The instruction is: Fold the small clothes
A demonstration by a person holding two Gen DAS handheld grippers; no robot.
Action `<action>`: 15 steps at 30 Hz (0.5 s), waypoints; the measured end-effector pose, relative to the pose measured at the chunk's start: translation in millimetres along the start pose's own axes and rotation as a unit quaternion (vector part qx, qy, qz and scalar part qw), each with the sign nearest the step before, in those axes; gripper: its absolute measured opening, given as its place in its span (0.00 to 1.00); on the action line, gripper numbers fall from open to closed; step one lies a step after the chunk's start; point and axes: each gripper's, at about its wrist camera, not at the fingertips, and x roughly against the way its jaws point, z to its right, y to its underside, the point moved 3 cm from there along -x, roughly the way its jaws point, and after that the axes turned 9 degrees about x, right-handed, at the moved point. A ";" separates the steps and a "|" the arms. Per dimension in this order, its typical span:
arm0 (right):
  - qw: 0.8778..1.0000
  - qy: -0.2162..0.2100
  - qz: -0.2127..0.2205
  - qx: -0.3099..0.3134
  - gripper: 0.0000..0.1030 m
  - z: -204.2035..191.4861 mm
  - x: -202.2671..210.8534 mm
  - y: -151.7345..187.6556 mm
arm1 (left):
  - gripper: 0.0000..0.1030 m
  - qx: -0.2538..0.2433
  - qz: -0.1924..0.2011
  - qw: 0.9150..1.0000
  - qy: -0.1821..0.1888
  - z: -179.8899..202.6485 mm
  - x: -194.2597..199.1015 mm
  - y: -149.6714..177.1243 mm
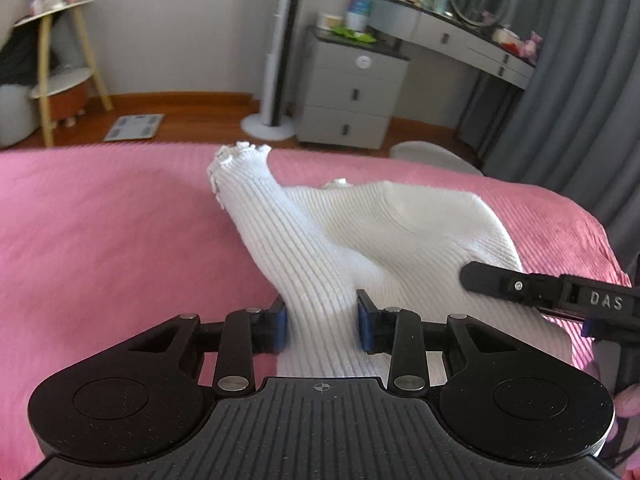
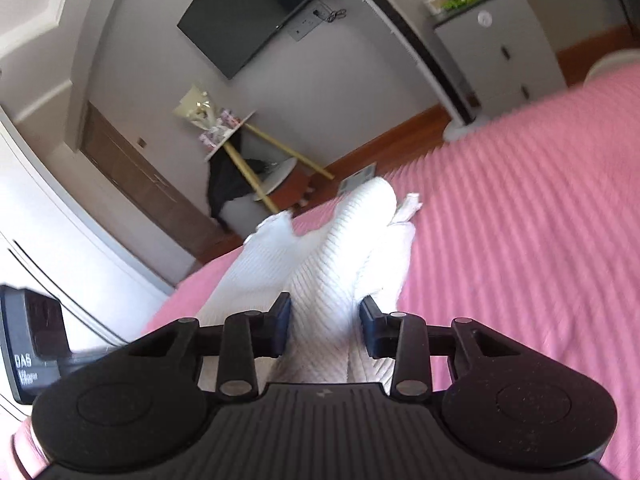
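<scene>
A small white ribbed knit garment (image 1: 384, 232) lies partly lifted off the pink bedspread (image 1: 100, 232). My left gripper (image 1: 322, 322) is shut on a bunched fold of it, the blue pads pressing the fabric from both sides. A frilled cuff (image 1: 240, 156) stands up at the far end. My right gripper (image 2: 324, 330) is shut on another bunched fold of the same garment (image 2: 320, 256), which rises ahead of it. In the left wrist view the right gripper's black finger (image 1: 500, 278) reaches in over the cloth from the right.
The pink bedspread (image 2: 520, 220) spreads to both sides of the garment. Beyond the bed's far edge stand a grey drawer unit (image 1: 352, 92), a tower fan (image 1: 276, 60), a dressing table (image 1: 452, 32) and a wooden shelf stand (image 1: 60, 72). A grey curtain (image 1: 568, 80) hangs at the right.
</scene>
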 end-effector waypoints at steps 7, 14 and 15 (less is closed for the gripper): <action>0.997 0.077 -0.020 -0.013 0.55 -10.0 22.6 51.2 | 0.61 0.006 0.010 0.996 -0.091 -50.5 42.3 69.9; 0.996 0.090 0.002 -0.025 0.55 -40.2 61.6 82.7 | 0.66 0.025 0.016 0.998 -0.052 -39.3 69.9 108.8; 0.996 0.090 -0.005 -0.025 0.55 -42.3 62.0 88.4 | 0.67 0.019 0.011 0.999 -0.049 -34.9 67.1 114.8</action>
